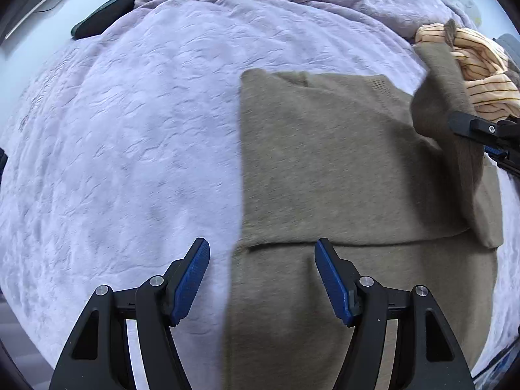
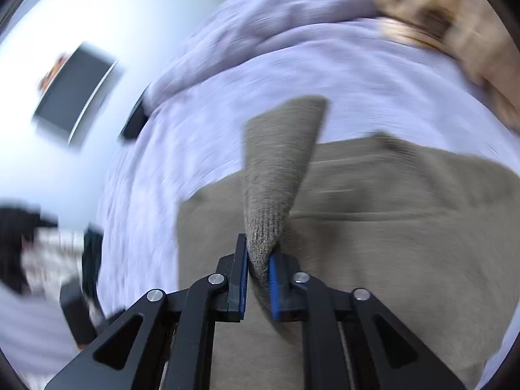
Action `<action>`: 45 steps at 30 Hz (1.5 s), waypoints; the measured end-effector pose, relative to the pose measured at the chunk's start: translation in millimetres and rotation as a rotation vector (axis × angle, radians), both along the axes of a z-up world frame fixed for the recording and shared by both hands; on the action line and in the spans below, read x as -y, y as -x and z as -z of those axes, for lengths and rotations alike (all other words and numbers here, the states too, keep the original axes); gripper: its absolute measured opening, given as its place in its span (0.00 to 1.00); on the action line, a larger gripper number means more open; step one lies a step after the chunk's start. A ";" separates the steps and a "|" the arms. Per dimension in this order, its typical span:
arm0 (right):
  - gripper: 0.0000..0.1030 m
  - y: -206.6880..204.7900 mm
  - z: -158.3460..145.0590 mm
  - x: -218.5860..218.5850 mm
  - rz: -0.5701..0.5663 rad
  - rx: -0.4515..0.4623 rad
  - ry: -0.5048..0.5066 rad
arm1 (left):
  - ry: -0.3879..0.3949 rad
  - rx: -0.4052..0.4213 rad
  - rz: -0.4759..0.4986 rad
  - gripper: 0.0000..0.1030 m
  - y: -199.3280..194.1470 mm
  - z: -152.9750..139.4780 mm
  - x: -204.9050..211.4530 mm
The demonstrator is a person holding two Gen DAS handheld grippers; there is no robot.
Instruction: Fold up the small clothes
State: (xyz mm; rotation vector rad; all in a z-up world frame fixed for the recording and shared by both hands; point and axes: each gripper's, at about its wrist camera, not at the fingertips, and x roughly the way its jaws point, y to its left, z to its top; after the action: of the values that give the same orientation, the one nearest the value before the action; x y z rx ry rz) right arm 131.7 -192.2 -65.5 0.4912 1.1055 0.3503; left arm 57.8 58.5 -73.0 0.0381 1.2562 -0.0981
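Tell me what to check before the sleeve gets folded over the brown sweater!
1. Right gripper pinches the sleeve: ok, knit cloth sits between its pads.
2. Sleeve lifted off the olive-brown sweater: ok, it hangs raised from the grip.
3. Left gripper free: ok, jaws open, nothing between them.
4. Sweater's body lies flat on the lilac blanket: ok, its left edge looks straight.
5. Striped yellow garment clear of the fold: cannot tell, it lies close behind the sleeve.
6. Where the sleeve's cuff ends: cannot tell, the right wrist view is blurred.
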 end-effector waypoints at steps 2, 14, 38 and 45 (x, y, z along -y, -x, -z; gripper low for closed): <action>0.44 -0.8 -2.1 -43.2 -0.153 0.004 0.093 | -0.010 -0.009 -0.020 0.66 1.5 1.4 -9.1; 0.61 74.1 28.3 7.5 0.030 -0.194 0.045 | 0.012 -0.002 -0.048 0.66 6.8 -9.0 -29.1; 0.10 148.1 90.7 210.2 0.719 -0.342 -0.173 | -0.051 -0.044 0.078 0.66 -23.2 15.8 59.1; 0.47 152.7 61.1 185.5 0.531 -0.341 -0.005 | -0.065 -0.093 0.113 0.66 7.9 6.7 52.8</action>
State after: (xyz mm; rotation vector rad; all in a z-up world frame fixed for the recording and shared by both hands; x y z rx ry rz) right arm -21.1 -377.7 -126.6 0.8450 1.2507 -0.2041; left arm 49.9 5.7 -79.7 0.1624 1.3497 -0.1578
